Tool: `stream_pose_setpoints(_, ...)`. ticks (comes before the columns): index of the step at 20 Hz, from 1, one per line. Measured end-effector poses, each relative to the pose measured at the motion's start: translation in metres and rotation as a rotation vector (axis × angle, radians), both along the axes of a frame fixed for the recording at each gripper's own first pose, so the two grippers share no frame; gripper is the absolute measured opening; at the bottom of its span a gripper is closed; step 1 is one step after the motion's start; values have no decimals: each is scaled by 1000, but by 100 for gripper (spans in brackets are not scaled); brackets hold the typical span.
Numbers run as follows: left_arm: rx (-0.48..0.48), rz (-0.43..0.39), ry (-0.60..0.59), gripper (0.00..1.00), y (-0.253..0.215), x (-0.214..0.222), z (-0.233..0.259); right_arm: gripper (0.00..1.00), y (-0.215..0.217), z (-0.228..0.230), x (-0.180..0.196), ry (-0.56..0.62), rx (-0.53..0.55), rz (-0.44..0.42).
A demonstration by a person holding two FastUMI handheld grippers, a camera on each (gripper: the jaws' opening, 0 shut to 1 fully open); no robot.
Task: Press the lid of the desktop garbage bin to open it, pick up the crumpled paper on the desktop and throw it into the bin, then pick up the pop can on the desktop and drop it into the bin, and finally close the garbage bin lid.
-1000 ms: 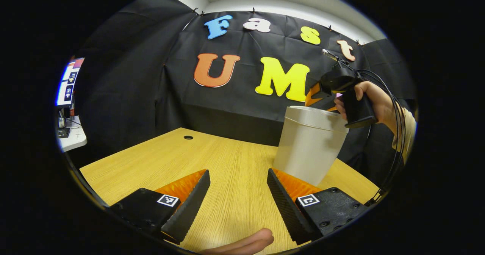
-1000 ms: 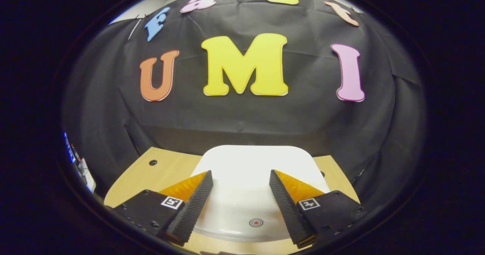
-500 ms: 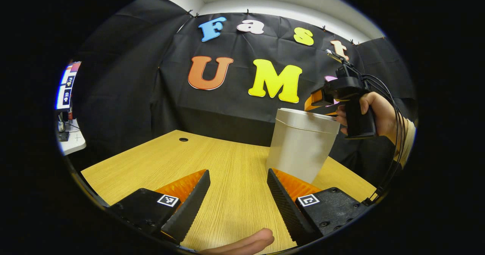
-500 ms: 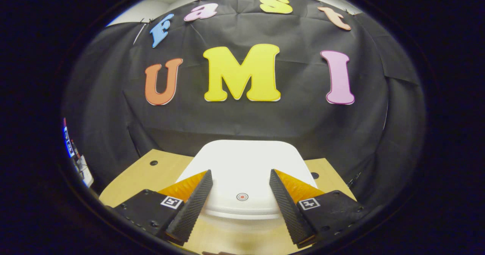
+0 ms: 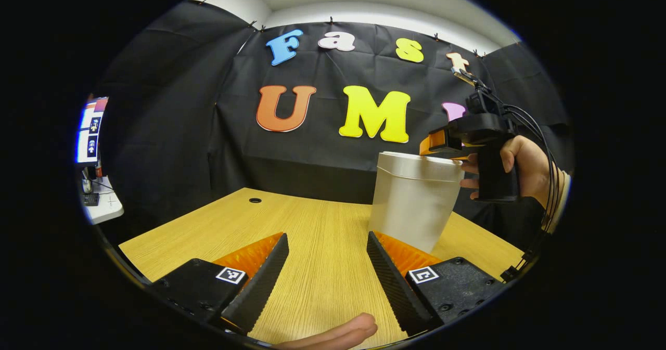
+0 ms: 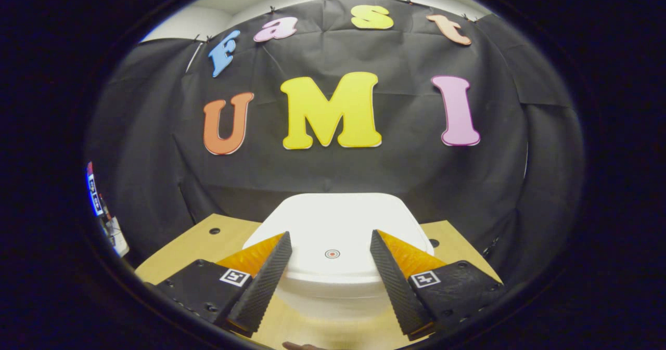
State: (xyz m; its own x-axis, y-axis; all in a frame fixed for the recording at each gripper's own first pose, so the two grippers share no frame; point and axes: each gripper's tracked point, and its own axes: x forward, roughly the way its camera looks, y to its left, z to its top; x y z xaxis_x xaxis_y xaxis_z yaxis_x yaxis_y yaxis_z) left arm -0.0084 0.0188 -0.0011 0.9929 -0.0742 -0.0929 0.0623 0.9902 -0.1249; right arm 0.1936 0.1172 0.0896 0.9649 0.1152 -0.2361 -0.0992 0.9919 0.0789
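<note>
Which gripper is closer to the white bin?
The right. The right gripper hangs open just above the bin's lid. The left gripper is lower over the table, beside the white bin.

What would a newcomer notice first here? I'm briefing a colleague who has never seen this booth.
Likely the pale garbage bin standing on the wooden table, its lid closed with a small round mark on top. Next, the right gripper, held in a hand, hovering at the lid, jaws open.
</note>
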Motion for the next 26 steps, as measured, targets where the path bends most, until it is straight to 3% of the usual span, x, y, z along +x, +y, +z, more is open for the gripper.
stream_pose_setpoints(4,3,6,7,98,-4,1,-3,97,-1,1,0,-66,4,-5)
stream_pose_setpoints(8,17,22,-28,98,-11,4,1,96,-3,4,-10,-292,17,-30)
stream_pose_setpoints(11,65,46,-87,98,-13,7,6,96,-7,-7,-40,-398,38,-48)
stream_pose_setpoints(14,42,8,-115,98,-29,9,1,95,-5,-20,-77,-453,43,5)
stream_pose_setpoints(17,23,35,-123,97,-26,13,-3,95,-30,-17,-117,-579,38,-32)
stream_pose_setpoints(22,25,68,-95,98,-21,22,-18,95,-57,-31,-167,-593,49,-11)
stream_pose_setpoints(26,-12,83,-51,98,-19,28,-33,96,-73,-54,-167,-482,2,-47)
